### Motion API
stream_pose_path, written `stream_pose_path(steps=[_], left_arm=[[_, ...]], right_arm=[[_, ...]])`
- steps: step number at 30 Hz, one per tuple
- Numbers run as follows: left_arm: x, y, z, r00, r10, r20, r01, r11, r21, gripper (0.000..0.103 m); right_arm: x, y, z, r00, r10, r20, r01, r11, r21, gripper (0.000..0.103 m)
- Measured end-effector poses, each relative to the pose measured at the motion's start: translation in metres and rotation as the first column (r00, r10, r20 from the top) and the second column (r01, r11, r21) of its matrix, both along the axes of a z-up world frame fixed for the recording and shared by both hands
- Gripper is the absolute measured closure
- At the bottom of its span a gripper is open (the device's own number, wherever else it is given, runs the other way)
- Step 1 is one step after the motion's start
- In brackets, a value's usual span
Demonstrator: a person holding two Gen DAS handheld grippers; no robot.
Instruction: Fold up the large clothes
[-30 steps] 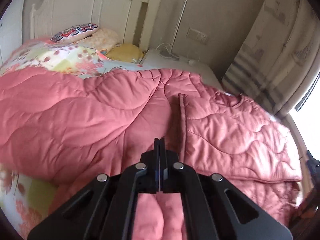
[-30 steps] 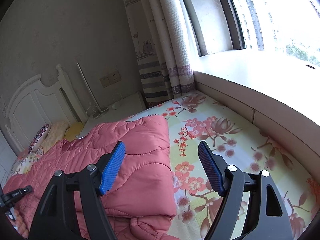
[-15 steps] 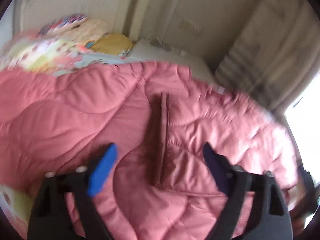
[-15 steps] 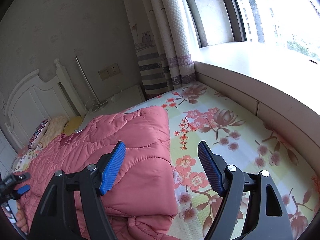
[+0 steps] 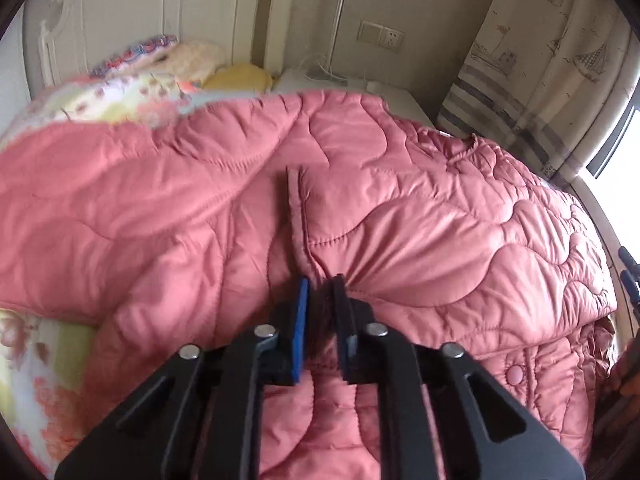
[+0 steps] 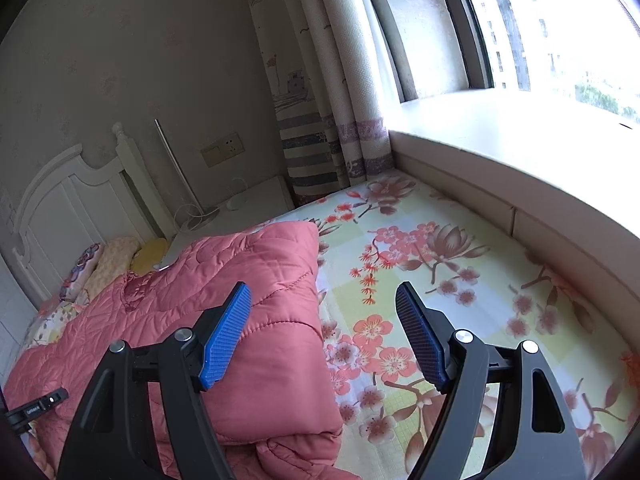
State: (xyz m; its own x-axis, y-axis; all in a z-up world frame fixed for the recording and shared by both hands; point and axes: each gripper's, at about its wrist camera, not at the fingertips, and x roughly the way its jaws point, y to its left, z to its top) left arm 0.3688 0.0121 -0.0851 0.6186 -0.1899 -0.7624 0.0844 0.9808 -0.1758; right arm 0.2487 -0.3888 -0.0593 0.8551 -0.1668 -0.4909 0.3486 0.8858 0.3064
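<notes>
1. Your left gripper (image 5: 320,280): black angular frame, triangular cut-outs, four silver screws, blue pads.
2. Your right gripper (image 6: 323,312): same black frame and silver screws, blue cross-hatched pads (image 6: 226,338).

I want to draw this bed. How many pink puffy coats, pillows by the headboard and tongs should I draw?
Pink quilted puffy coat: 1
Pillows (patterned, cream fuzzy, yellow): 3
Black tongs with blue pads (left, right): 2
Total: 6
</notes>
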Motion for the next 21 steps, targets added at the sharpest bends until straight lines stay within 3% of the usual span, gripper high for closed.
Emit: stream_pose_path(steps=[2,3,5,6,7,10,13,15,16,18,21], left_arm=[[-0.001,-0.001,0.000,1.000,-0.001,0.018,0.001,1.000,0.013,0.079],[-0.003,-0.002,0.000,1.000,-0.003,0.023,0.003,1.000,0.029,0.079],[-0.004,-0.007,-0.001,1.000,-0.008,0.030,0.006,0.998,0.063,0.079],[-0.005,-0.008,-0.001,0.999,-0.010,0.031,0.008,0.997,0.078,0.079],[-0.005,-0.010,-0.001,0.999,-0.012,0.030,0.009,0.997,0.081,0.080],[-0.002,-0.007,-0.001,1.000,-0.011,0.024,0.010,0.998,0.064,0.080],[-0.002,-0.006,-0.002,1.000,-0.014,0.023,0.013,0.998,0.061,0.081],[-0.002,-0.006,-0.002,1.000,-0.015,0.022,0.013,0.998,0.059,0.081],[-0.002,-0.006,-0.002,1.000,-0.015,0.022,0.013,0.998,0.056,0.081],[-0.003,-0.004,-0.002,1.000,-0.013,0.022,0.012,0.999,0.043,0.081],[-0.004,-0.001,-0.002,1.000,-0.007,0.025,0.006,1.000,0.021,0.081]], right_arm=[[-0.002,0.022,0.011,0.998,0.062,-0.001,-0.061,0.992,-0.110,0.029],[0.003,0.032,0.011,0.994,0.104,-0.046,-0.110,0.983,-0.150,0.029],[0.027,0.058,-0.006,0.951,0.195,-0.242,-0.247,0.947,-0.208,0.031],[0.039,0.068,-0.023,0.908,0.229,-0.352,-0.312,0.929,-0.199,0.031],[0.046,0.071,-0.031,0.883,0.243,-0.401,-0.337,0.923,-0.183,0.031],[0.049,0.058,-0.017,0.875,0.279,-0.396,-0.343,0.934,-0.100,0.031],[0.049,0.033,0.005,0.921,0.236,-0.311,-0.269,0.961,-0.069,0.031],[0.057,0.026,0.005,0.927,0.234,-0.292,-0.259,0.964,-0.051,0.031],[0.064,0.027,-0.001,0.914,0.258,-0.314,-0.287,0.957,-0.050,0.031],[0.085,0.038,-0.029,0.828,0.327,-0.455,-0.394,0.917,-0.058,0.030],[0.090,0.029,-0.019,0.829,0.339,-0.445,-0.394,0.918,-0.037,0.030]])
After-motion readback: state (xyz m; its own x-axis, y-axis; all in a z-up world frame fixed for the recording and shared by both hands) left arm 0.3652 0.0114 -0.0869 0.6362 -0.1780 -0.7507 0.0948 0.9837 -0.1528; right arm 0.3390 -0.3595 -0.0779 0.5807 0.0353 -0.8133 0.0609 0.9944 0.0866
